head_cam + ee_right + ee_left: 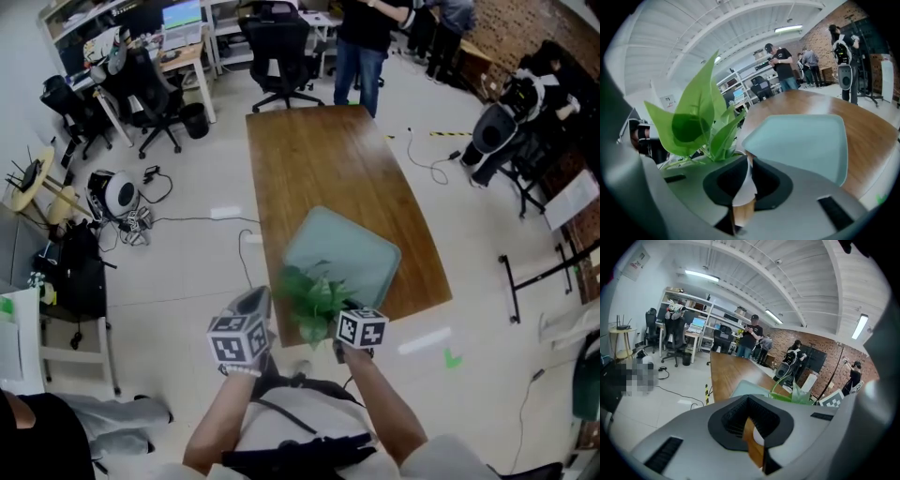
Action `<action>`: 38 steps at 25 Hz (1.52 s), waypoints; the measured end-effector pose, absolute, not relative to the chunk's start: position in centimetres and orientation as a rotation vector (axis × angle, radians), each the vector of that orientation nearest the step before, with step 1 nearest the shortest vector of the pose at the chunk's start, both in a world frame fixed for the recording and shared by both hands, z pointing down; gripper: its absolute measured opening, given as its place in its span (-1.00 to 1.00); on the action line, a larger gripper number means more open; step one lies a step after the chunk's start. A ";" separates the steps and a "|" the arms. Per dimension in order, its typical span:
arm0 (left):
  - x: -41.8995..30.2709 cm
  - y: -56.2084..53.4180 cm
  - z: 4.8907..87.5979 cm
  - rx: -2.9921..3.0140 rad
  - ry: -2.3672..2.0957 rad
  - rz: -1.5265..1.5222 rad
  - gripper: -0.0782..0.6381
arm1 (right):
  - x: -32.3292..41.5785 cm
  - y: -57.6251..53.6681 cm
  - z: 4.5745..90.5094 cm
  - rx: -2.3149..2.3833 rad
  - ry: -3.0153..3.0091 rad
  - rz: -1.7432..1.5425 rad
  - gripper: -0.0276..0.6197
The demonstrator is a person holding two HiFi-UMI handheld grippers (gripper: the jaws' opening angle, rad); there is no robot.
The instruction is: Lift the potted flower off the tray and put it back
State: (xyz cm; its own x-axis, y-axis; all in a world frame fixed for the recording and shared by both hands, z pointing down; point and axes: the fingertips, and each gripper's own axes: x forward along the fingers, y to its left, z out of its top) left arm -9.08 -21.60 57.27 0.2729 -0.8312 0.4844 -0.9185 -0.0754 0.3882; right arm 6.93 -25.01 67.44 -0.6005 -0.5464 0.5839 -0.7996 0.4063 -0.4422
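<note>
Potted flower (314, 300) near pale-green tray (349, 246)

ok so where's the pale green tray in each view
head view: tray at centre, on the near end of the wooden table, just beyond the potted flower.
left gripper view: only a pale sliver shows, low centre, left of the green leaves.
right gripper view: large, centre right, leaves to its left.
shared landmark: the wooden table under it, seen in all three.
</note>
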 end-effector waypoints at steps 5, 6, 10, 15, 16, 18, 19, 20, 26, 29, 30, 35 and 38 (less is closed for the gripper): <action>-9.2 -20.2 57.9 1.894 -1.581 0.178 -0.79 | 6.7 -24.5 68.8 1.170 -2.319 1.017 -0.78; -9.2 -19.9 57.9 1.891 -1.580 0.178 -0.79 | 6.7 -24.5 68.9 1.171 -2.315 1.018 -0.78; -9.0 -19.4 58.1 1.877 -1.583 0.178 -0.79 | 6.8 -24.4 69.2 1.174 -2.305 1.011 -0.77; -8.9 -18.9 58.3 1.866 -1.585 0.172 -0.79 | 6.8 -24.4 69.6 1.176 -2.303 1.003 -0.74; -8.8 -18.9 58.3 1.865 -1.584 0.170 -0.79 | 6.8 -24.4 69.6 1.177 -2.302 0.991 -0.70; -8.5 -18.8 58.1 1.866 -1.585 0.172 -0.79 | 7.1 -24.6 69.2 1.193 -2.298 0.973 -0.68; -8.3 -18.7 57.9 1.866 -1.585 0.174 -0.79 | 7.4 -24.6 69.0 1.208 -2.299 0.973 -0.67; -8.2 -18.6 57.8 1.867 -1.586 0.176 -0.79 | 7.6 -24.6 68.6 1.225 -2.302 0.982 -0.63; -8.5 -17.9 56.9 1.880 -1.587 0.194 -0.79 | 10.6 -24.8 65.1 1.372 -2.332 1.060 -0.55; -8.2 -17.9 56.8 1.912 -1.559 0.208 -0.79 | 13.2 -24.4 63.7 1.464 -2.331 1.108 -0.58; -8.1 -17.9 56.9 1.925 -1.543 0.204 -0.79 | 13.8 -24.1 63.3 1.487 -2.335 1.113 -0.68; -6.3 -16.9 56.6 2.021 -1.435 0.217 -0.79 | 16.0 -20.9 62.0 1.589 -2.331 1.119 -0.91; -5.5 -15.3 56.5 2.071 -1.363 0.233 -0.79 | 16.3 -18.7 61.1 1.646 -2.313 1.128 -0.91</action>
